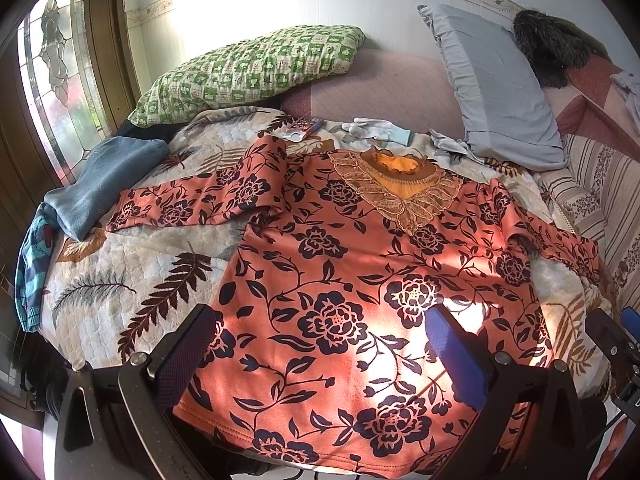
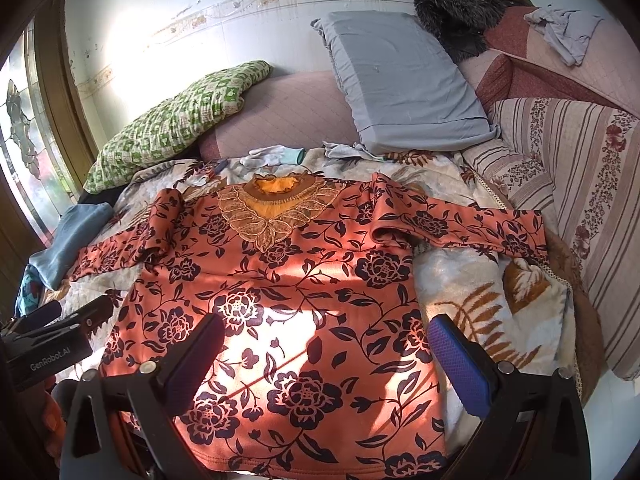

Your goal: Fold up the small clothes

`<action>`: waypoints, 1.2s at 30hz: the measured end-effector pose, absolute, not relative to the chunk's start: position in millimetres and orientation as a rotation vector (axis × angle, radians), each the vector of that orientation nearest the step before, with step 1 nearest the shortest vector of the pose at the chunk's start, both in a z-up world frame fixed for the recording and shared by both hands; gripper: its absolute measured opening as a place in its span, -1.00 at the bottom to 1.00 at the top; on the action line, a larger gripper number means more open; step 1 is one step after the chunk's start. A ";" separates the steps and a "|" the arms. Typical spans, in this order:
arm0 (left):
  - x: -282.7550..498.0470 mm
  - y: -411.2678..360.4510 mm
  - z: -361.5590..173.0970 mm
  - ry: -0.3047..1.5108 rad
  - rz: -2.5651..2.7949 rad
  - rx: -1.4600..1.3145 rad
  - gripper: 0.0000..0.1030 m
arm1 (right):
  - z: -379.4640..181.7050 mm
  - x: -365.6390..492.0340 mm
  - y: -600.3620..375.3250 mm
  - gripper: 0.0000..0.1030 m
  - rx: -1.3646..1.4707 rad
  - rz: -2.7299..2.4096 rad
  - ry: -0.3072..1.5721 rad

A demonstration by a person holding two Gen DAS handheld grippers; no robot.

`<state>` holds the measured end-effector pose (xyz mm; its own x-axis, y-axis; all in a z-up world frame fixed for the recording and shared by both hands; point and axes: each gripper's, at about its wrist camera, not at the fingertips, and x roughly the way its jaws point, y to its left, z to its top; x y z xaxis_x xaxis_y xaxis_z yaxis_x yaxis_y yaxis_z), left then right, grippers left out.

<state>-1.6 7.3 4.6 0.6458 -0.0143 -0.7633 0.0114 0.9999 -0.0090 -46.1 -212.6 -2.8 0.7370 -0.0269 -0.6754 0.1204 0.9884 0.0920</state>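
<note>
An orange long-sleeved top with dark flowers (image 1: 340, 272) (image 2: 288, 288) lies flat, front up, on a leaf-print blanket (image 1: 120, 280) (image 2: 480, 288). Its lace collar (image 1: 400, 184) (image 2: 276, 204) points away from me and both sleeves are spread out sideways. My left gripper (image 1: 320, 340) hangs open above the hem end, nothing between its blue pads. My right gripper (image 2: 328, 344) is open too, over the hem's right half, holding nothing. The left gripper's body (image 2: 52, 344) shows at the left edge of the right wrist view, and the right gripper's body (image 1: 616, 340) at the right edge of the left wrist view.
A folded blue garment (image 1: 104, 184) (image 2: 68, 236) lies left of the top. A green patterned pillow (image 1: 248, 68) (image 2: 172, 120) and a grey pillow (image 1: 496, 88) (image 2: 400, 80) rest at the back. White gloves (image 1: 376, 128) (image 2: 272, 156) lie beyond the collar. A striped quilt (image 2: 580, 208) rises on the right.
</note>
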 end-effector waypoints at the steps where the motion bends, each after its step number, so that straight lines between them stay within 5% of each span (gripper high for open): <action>1: -1.7 7.4 4.5 0.869 -0.015 -0.005 1.00 | -2.3 -46.4 -212.3 1.00 0.132 -0.082 0.739; 26: -0.5 11.8 -4.9 0.902 -0.022 -0.030 1.00 | -5.0 -45.1 -214.8 1.00 0.153 -0.066 0.744; 36: 17.5 23.3 -63.1 1.065 -0.014 -0.068 1.00 | -60.3 -32.3 -378.4 1.00 0.684 -0.182 0.786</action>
<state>17.5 23.3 -63.1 0.4844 -0.0448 -0.8737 -0.0212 0.9978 -0.0629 -32.3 -378.4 -60.3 0.7039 0.0949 -0.7039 0.3941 0.7723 0.4982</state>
